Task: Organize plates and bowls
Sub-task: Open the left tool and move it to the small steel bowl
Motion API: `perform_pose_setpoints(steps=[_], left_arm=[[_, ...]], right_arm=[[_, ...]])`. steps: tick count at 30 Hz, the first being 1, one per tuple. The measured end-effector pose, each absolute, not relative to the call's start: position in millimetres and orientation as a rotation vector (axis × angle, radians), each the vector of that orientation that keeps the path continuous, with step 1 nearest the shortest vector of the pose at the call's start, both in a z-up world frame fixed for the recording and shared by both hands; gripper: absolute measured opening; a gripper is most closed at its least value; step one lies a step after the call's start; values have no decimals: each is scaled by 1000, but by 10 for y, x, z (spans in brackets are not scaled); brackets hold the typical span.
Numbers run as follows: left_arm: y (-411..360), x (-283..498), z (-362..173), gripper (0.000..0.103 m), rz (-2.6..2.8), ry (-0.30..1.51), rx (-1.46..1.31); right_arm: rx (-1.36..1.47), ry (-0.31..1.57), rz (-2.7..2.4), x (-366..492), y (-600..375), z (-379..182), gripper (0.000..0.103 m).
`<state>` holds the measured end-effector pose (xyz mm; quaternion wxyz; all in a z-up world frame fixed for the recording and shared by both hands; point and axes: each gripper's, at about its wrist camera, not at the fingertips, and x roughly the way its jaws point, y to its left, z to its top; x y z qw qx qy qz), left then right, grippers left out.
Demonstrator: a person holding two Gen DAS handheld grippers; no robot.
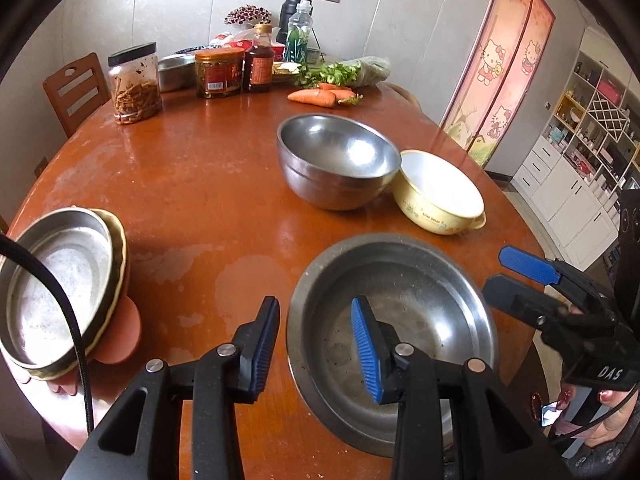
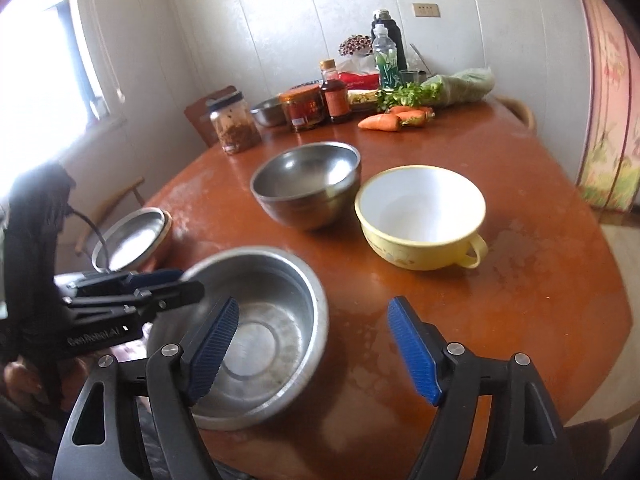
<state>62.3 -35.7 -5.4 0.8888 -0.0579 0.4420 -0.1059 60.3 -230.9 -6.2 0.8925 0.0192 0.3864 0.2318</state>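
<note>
While both grippers hover at the near edge of the surface (image 1: 208, 168), the wide steel basin (image 1: 420, 320) lies directly under and between them, empty. The left gripper (image 1: 316, 348) straddles the basin's left rim, its fingers (image 1: 366, 354) parted and pressing on nothing; the right gripper (image 2: 314, 350) stands spread wide beside the basin's right rim, released. Ahead of the fingers sit two nested steel bowls (image 2: 308, 186), empty, touching a yellow handled bowl (image 2: 420, 220), also empty. Left of the left fingers, a steel plate (image 1: 60, 288) rests inside a yellow dish (image 1: 116, 276). The right gripper seems nearer the yellow bowl.
</note>
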Motion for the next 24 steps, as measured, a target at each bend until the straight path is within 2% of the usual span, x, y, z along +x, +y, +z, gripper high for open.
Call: perform_pose_setpoints(steps=[15,24], left_arm=[[-256,1043,289,38,-185,919,-127],[-259,1405,323,38,-170,953,-140]], right_arm=[[160,818,643,1159,-2210,300,80],[56,820,632,1781,-2157,485,82]])
